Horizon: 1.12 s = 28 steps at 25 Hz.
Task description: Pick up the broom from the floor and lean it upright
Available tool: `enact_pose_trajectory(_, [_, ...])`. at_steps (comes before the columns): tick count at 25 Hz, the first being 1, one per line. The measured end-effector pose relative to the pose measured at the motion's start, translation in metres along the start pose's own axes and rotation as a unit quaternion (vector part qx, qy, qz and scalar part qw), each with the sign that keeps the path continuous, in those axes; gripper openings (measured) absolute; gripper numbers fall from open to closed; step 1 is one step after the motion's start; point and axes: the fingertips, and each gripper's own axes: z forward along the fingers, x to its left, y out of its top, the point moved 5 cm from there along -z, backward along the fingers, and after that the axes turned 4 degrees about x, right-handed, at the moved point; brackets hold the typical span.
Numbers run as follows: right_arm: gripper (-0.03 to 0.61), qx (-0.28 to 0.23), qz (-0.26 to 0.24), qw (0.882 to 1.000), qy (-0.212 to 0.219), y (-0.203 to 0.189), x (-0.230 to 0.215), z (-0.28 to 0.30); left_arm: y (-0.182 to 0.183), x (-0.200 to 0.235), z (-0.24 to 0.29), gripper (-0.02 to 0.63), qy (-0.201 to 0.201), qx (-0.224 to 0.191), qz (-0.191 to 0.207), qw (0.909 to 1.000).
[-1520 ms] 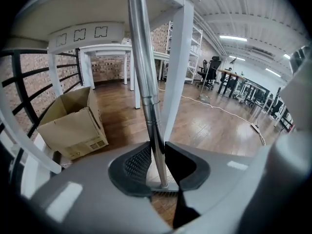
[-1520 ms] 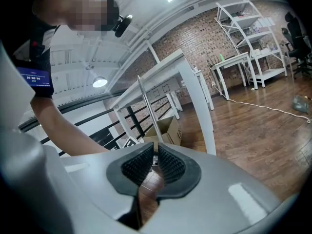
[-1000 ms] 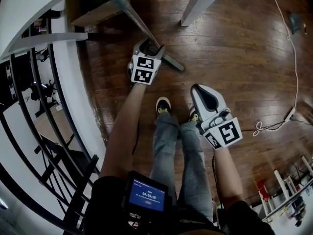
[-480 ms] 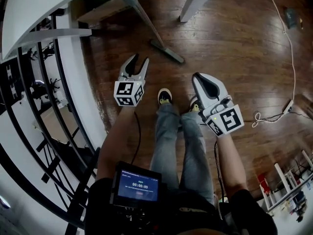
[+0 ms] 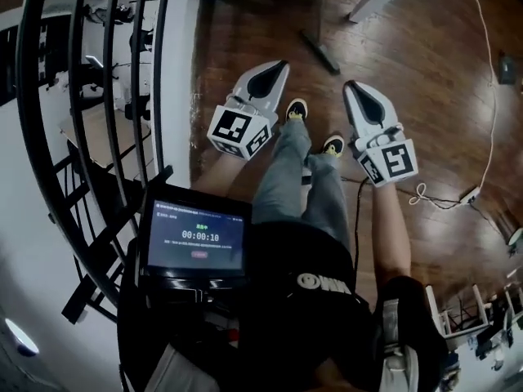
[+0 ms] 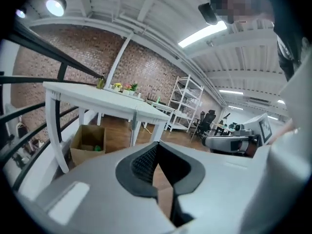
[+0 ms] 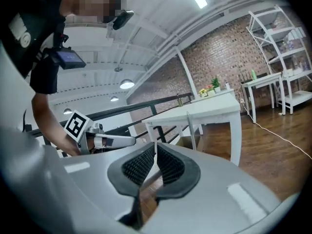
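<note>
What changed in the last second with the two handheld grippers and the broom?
The left gripper drew back from the broom handle, rose toward the person, and its open jaws shut on nothing. The right gripper rose too. Unchanged: the right jaws are shut and empty, and the broom leans against the white table with its head on the floor.

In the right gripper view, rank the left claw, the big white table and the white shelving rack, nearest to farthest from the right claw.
1. left claw, close at left.
2. big white table, ahead, centre.
3. white shelving rack, far right, by brick wall.
</note>
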Motion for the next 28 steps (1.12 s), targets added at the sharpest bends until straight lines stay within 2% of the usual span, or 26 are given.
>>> enact_pose_trajectory(5, [0.018, -0.024, -0.044, 0.998, 0.048, 0.038, 0.068, -0.055, 0.042, -0.061, -0.072, 0.017, 0.035, -0.05, 0.026, 0.9978])
enact_pose_trajectory(10, [0.014, -0.039, -0.037, 0.996, 0.065, 0.033, 0.074, -0.088, 0.04, -0.107, -0.095, 0.017, 0.045, -0.067, 0.028, 0.9963])
enact_pose_trajectory(13, [0.014, -0.046, -0.039, 0.994, 0.087, 0.04, 0.101, -0.139, 0.041, -0.167, -0.14, 0.017, 0.061, -0.086, 0.035, 0.9938])
enact_pose_trajectory(16, [0.014, -0.052, -0.044, 0.992, 0.104, 0.052, 0.136, -0.188, 0.058, -0.222, -0.197, 0.017, 0.068, -0.101, 0.061, 0.9907])
enact_pose_trajectory(21, [0.014, -0.064, -0.044, 0.99, 0.122, 0.049, 0.139, -0.188, 0.064, -0.231, -0.219, 0.017, 0.085, -0.111, 0.13, 0.9815])
enact_pose_trajectory(25, [0.02, -0.079, -0.043, 0.987, 0.13, 0.053, 0.139, -0.185, 0.067, -0.235, -0.212, 0.017, 0.072, -0.123, 0.158, 0.9772])
enact_pose_trajectory(28, [0.018, -0.073, -0.069, 0.987, 0.123, 0.052, 0.188, -0.205, 0.064, -0.259, -0.252, 0.017, 0.052, -0.138, 0.165, 0.9752])
